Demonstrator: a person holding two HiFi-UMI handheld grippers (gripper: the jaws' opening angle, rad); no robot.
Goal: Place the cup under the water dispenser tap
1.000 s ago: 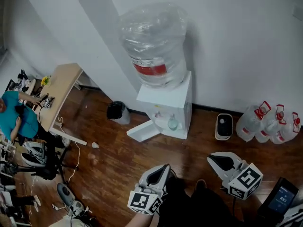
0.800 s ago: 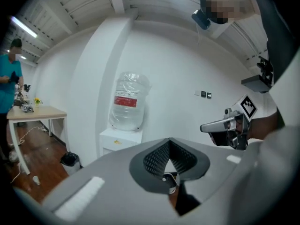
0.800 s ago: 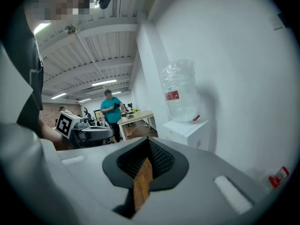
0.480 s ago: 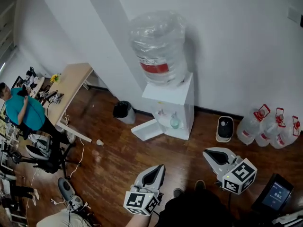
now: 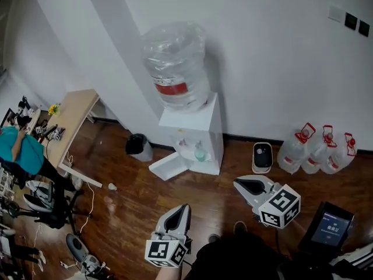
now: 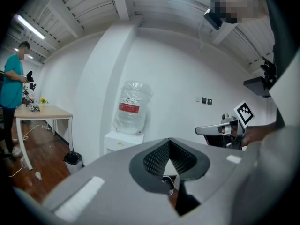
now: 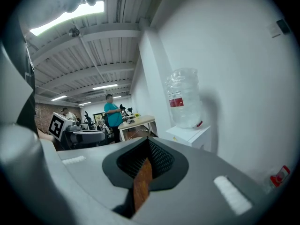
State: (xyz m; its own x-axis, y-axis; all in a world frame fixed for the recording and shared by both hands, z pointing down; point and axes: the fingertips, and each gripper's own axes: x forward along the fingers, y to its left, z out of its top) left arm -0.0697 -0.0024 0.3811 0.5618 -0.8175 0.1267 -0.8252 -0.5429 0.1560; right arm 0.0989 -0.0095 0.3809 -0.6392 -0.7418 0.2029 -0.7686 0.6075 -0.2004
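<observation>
Cup (image 5: 200,152), or what looks like one, stands in the front hollow of the water dispenser (image 5: 192,120). The left claw (image 5: 186,206) and right claw (image 5: 235,182) hang well back from it, with their tips pinched together on nothing. Since a moment ago the dispenser has slid left in the head view. Black wall switches (image 5: 356,24) have come in at the top right. The floor (image 5: 134,197) is brown wood and the wall (image 5: 274,69) is white. A worktop (image 5: 73,118) stands at the left.

In the head view, the left gripper (image 5: 182,210), the right gripper (image 5: 239,185) and the water dispenser (image 5: 195,127) are all shifting toward 9 o'clock. Wall switches (image 5: 356,23) are coming into frame at 1 o'clock.
</observation>
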